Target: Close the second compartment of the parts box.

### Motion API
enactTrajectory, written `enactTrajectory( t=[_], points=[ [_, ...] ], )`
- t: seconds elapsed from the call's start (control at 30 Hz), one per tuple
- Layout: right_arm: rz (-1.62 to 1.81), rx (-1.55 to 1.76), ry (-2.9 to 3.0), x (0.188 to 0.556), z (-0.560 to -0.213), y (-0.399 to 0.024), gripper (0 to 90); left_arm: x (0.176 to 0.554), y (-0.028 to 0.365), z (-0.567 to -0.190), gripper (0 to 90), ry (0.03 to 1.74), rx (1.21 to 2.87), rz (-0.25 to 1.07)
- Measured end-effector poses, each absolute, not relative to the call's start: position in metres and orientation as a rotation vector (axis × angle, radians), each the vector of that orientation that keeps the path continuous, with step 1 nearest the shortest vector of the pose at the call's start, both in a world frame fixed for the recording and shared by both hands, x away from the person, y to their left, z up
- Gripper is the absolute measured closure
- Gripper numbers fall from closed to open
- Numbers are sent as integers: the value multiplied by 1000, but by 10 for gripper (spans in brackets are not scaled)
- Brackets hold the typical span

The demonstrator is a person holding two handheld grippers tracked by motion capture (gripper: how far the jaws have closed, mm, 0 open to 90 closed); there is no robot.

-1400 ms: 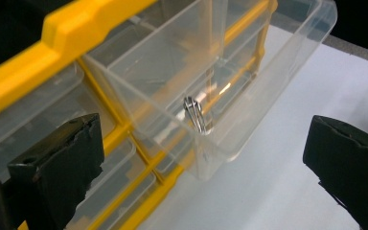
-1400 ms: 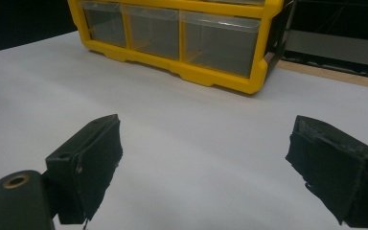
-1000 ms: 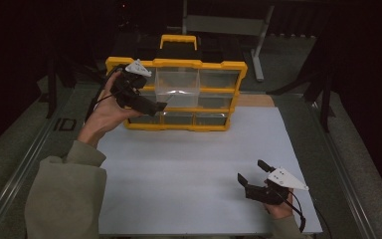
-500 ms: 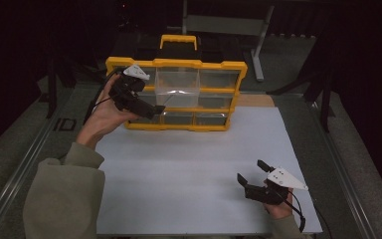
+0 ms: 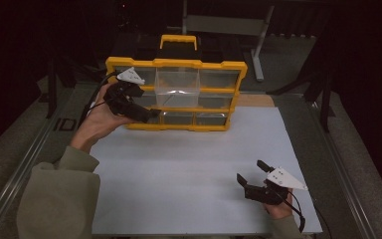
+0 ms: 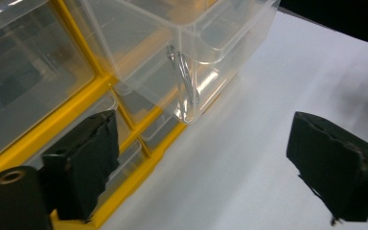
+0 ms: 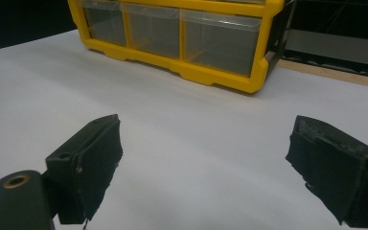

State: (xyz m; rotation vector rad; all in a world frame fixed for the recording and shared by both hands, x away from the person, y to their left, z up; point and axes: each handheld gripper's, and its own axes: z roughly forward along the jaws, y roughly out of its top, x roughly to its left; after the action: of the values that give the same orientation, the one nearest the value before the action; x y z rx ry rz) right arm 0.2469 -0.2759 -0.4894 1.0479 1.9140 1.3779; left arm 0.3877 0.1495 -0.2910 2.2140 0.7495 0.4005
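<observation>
Left tongs (image 5: 151, 114) closing empty, beside clear pulled-out drawer (image 5: 176, 87), yellow cabinet (image 5: 179, 63)

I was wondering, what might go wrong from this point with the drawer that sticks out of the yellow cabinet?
The clear drawer is pulled far out of the yellow cabinet and could tip or slide free if knocked. The left gripper, jaws apart and just closing with nothing between them, sits at the lower row beside that drawer and might bump it. A push could also shift the cabinet on the smooth white table, since the right gripper rests far off, bracing nothing.
</observation>
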Motion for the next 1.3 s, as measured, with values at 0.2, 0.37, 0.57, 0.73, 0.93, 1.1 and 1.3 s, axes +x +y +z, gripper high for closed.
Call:
enactTrajectory(
  t=[0.2,0.37,0.57,0.73,0.93,1.1,1.3],
  points=[
    [1379,1052,1909,247,-489,-277,110,382,152,-292,264,708,2234,358],
    [1376,1048,1911,247,-489,-276,109,380,153,-291,410,687,2242,324],
    [1376,1049,1909,247,-489,-276,109,378,150,-291,573,647,2255,306],
    [1376,1050,1910,246,-489,-276,110,379,145,-293,695,645,2250,325],
    [1376,1046,1910,247,-489,-276,110,383,132,-296,839,655,2253,353],
    [1376,1046,1909,247,-489,-276,110,386,125,-299,895,679,2227,369],
    [1377,1045,1910,247,-489,-276,110,387,119,-301,897,675,2203,408]
  ],
)
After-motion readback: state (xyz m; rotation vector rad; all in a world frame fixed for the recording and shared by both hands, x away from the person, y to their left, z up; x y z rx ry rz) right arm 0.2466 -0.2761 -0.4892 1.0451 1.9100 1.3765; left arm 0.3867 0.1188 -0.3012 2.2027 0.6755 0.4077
